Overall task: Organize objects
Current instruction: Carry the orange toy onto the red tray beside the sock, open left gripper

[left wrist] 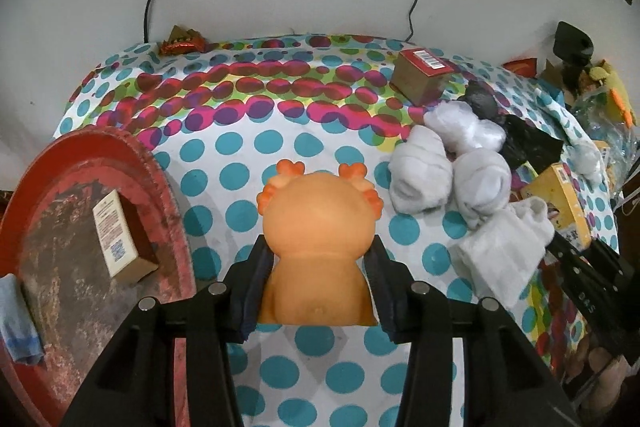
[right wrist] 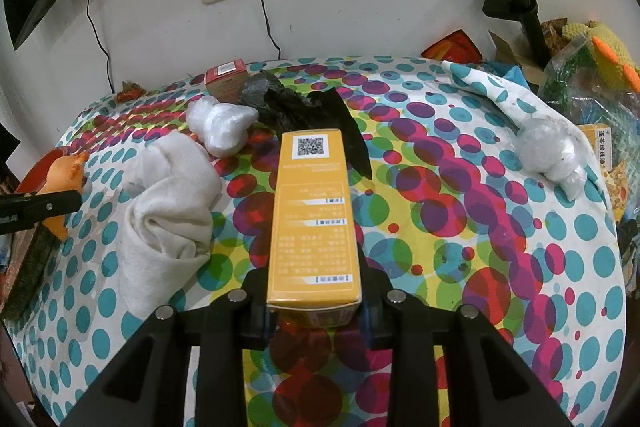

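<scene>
My left gripper is shut on an orange rubber toy, held above the dotted tablecloth; the toy also shows at the left edge of the right wrist view. My right gripper is shut on a yellow box with a QR code on top, held above the cloth. In the left wrist view the right gripper and the yellow box appear at the right.
A red round tray at the left holds a cream box and a blue cloth. White rolled socks, a black bag, a brown-red box and a clear bag lie on the cloth. Clutter crowds the right edge.
</scene>
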A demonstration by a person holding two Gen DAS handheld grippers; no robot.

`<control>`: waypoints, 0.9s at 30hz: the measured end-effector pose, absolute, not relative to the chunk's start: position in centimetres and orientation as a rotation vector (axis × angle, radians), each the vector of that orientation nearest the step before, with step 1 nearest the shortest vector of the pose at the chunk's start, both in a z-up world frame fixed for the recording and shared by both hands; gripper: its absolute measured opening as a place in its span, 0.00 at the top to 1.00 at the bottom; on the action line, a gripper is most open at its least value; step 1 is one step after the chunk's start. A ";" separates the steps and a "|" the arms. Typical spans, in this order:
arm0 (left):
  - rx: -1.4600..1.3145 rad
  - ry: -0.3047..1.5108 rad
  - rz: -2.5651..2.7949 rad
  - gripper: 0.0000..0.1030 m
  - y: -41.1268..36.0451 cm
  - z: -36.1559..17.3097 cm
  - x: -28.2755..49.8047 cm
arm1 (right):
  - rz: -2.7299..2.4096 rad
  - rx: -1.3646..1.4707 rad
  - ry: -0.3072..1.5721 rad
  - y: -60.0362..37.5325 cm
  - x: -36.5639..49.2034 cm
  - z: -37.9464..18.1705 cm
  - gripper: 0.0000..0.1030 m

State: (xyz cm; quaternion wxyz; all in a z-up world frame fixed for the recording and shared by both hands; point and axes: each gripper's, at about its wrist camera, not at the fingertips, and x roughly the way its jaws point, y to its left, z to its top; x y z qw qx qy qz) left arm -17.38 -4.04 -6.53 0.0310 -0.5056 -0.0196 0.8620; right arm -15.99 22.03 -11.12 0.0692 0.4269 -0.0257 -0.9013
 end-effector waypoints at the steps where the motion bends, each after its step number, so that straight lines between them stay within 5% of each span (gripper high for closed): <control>1: -1.556 -0.060 2.655 0.58 -4.1 -6.4 -17.2 | -2.713 1.285 -0.078 22.0 -16.0 -11.1 0.70; 27: -1.576 -0.160 2.819 0.57 -14.7 -2.9 -11.3 | -2.728 1.292 -0.026 21.6 -16.0 -11.1 0.70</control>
